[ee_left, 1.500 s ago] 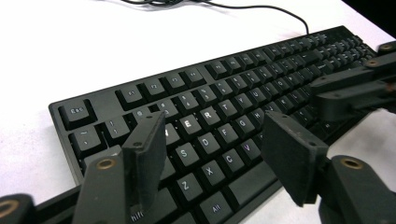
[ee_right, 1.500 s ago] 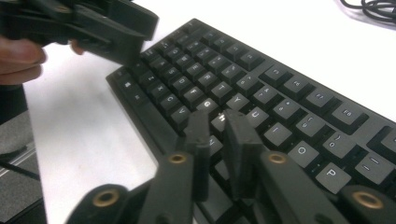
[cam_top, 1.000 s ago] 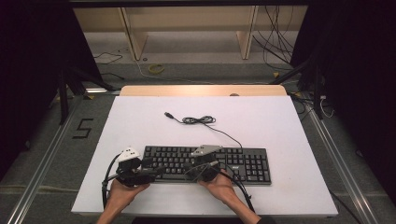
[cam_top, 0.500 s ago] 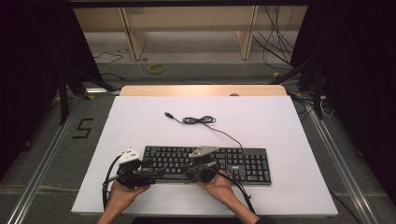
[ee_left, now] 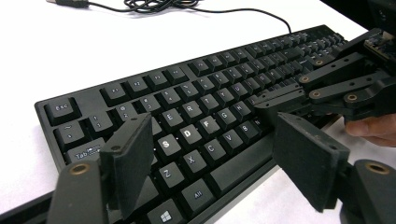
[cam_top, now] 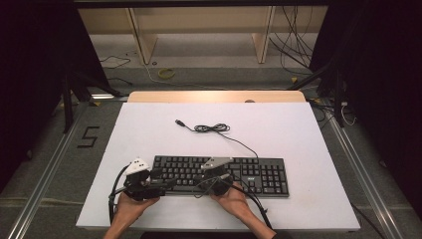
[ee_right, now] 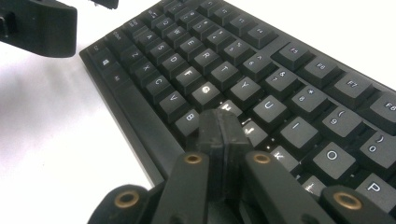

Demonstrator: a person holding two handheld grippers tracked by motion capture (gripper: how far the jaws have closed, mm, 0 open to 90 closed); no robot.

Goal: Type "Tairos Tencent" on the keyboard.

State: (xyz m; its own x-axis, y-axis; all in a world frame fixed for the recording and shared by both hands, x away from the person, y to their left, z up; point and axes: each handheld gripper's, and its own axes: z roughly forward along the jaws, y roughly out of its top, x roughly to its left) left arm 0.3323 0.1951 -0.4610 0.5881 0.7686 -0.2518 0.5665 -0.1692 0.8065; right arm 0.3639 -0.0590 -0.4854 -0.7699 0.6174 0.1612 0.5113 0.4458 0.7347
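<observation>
A black keyboard (cam_top: 249,174) lies across the near half of the white table, its cable (cam_top: 213,128) coiled behind it. My left gripper (cam_top: 163,184) hovers at the keyboard's front left corner. In the left gripper view it (ee_left: 219,163) stands open, its jaws straddling the lower letter rows of the keyboard (ee_left: 187,107) with nothing between them. My right gripper (cam_top: 201,178) is shut and empty. In the right gripper view its tip (ee_right: 219,126) rests on the keys just below G on the keyboard (ee_right: 289,79). The right gripper (ee_left: 280,100) also shows in the left gripper view.
The white table (cam_top: 149,124) ends at a wooden strip (cam_top: 214,96) at the back. The cable's USB plug (cam_top: 179,122) lies loose behind the keyboard. Metal rails (cam_top: 50,164) run along both sides on the floor. One jaw of the left gripper (ee_right: 39,25) crosses the right gripper view's top left.
</observation>
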